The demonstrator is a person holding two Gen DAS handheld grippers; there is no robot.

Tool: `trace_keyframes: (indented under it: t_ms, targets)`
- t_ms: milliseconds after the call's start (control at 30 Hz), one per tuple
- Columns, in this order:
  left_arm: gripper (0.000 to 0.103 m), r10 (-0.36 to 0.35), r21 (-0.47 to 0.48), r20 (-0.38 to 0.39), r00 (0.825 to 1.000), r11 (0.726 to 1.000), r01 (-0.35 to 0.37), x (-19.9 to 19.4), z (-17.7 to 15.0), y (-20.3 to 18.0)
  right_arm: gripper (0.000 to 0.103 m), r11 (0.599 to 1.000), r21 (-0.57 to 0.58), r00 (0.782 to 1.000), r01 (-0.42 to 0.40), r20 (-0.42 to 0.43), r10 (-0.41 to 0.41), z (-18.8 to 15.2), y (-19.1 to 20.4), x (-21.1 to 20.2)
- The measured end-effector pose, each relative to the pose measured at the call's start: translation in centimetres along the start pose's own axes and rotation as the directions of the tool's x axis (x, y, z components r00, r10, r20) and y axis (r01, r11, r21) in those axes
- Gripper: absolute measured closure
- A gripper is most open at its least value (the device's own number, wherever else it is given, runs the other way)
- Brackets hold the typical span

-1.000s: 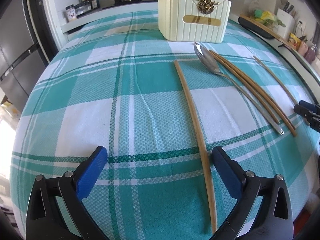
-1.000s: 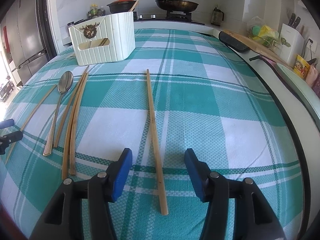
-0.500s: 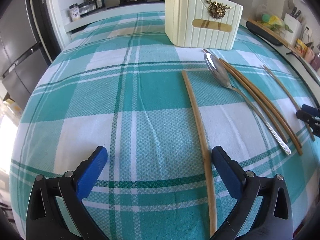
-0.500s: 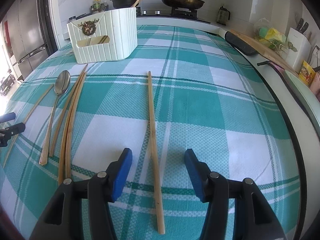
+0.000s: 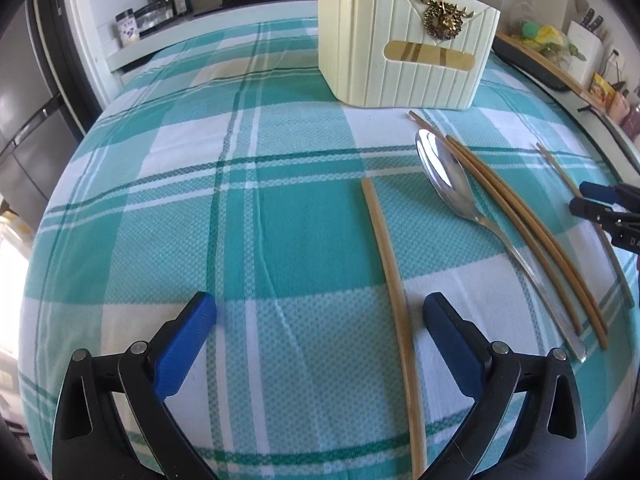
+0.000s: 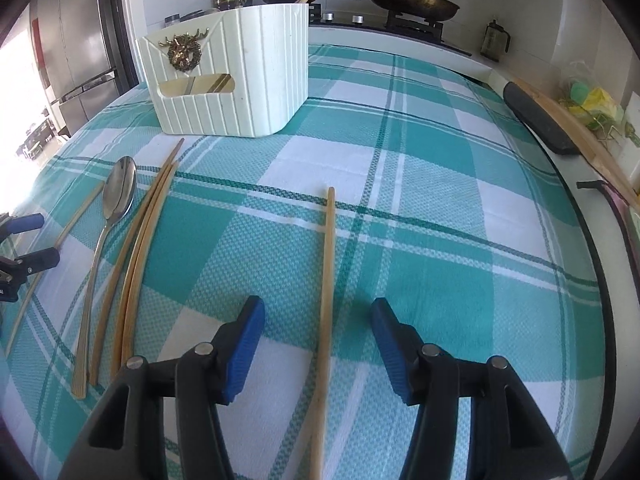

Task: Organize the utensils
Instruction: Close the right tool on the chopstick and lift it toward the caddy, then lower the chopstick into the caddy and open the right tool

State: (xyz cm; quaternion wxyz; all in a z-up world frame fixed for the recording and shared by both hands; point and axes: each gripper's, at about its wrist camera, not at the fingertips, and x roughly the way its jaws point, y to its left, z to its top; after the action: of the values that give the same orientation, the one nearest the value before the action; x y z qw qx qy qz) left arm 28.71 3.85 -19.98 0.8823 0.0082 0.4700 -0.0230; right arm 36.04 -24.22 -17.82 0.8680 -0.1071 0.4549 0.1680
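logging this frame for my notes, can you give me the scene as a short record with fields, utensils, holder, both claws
surface: teal and white plaid tablecloth
holder: cream ribbed box with a gold stag emblem, upright at the far side, chopsticks visible through its slot
spoon: metal spoon flat on the cloth, bowl toward the holder
loose chopsticks: several beside the spoon
left claw: open, a single chopstick between its fingers
right claw: open, straddling another chopstick

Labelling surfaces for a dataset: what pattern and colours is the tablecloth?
The tablecloth is a teal-and-white plaid with thin dark green lines, clearest in the right wrist view.
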Motion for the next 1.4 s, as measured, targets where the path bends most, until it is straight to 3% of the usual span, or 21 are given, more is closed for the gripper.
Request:
trace_keyframes:
  t_ms: [133, 300, 400, 467, 533, 567, 600, 667, 833, 1133, 1400]
  targets:
    - [0.002, 0.004, -0.002, 0.006, 1.000, 1.000, -0.004, 1.1, 1.8, -0.2, 0.048, 1.000, -0.018, 1.000, -0.015, 0.001, 0.015, 1.6, -0.1, 1.1]
    - [0.023, -0.009, 0.016, 0.026, 1.000, 1.000, 0.008, 1.6, 3.0, -1.0, 0.048, 0.999, -0.037, 1.000, -0.026, -0.002, 0.026, 3.4, 0.3, 2.5]
    - [0.051, -0.034, 0.040, 0.036, 0.999, 0.999, 0.033, 1.2, 3.1, -1.9, 0.052, 0.998, -0.050, 1.000, -0.029, -0.007, 0.029, 4.3, 0.6, 3.1]
    - [0.080, -0.041, 0.070, 0.046, 0.998, 0.997, 0.037, 1.0, 3.1, -2.7, 0.067, 0.998, -0.050, 0.999, -0.037, -0.009, 0.036, 5.0, 0.8, 3.4]
    - [0.096, -0.053, 0.090, 0.046, 0.997, 0.995, 0.049, 1.0, 3.3, -3.3, 0.083, 0.998, -0.048, 0.999, -0.038, -0.013, 0.038, 5.7, 1.0, 3.8]
    - [0.098, -0.045, 0.097, 0.048, 0.998, 0.994, 0.040, 1.1, 3.5, -3.5, 0.094, 0.998, -0.049, 0.999, -0.033, -0.015, 0.032, 6.0, 1.1, 4.0]
    - [0.098, -0.044, 0.102, 0.048, 0.998, 0.994, 0.039, 1.0, 3.6, -3.6, 0.098, 0.998, -0.044, 0.999, -0.036, -0.018, 0.035, 6.3, 1.1, 4.1]
    - [0.098, -0.058, 0.097, 0.060, 0.997, 0.994, 0.052, 0.4, 3.9, -3.5, 0.098, 0.998, -0.017, 0.999, -0.053, 0.007, 0.054, 6.7, 0.8, 3.5]
    - [0.098, -0.110, 0.058, 0.173, 0.979, 0.993, 0.102, -4.6, 4.7, -2.2, 0.098, 0.994, 0.009, 0.979, -0.111, 0.171, 0.108, 7.1, 1.1, -2.6]
    - [0.098, -0.230, 0.020, 0.369, 0.901, 0.971, 0.239, -14.6, 5.3, 0.3, 0.098, 0.983, -0.017, 0.913, -0.184, 0.368, 0.178, 6.8, 2.5, -13.8]
    - [0.098, -0.267, 0.008, 0.455, 0.850, 0.955, 0.296, -18.2, 5.9, 1.5, 0.098, 0.979, -0.032, 0.857, -0.200, 0.479, 0.191, 7.0, 3.4, -19.2]
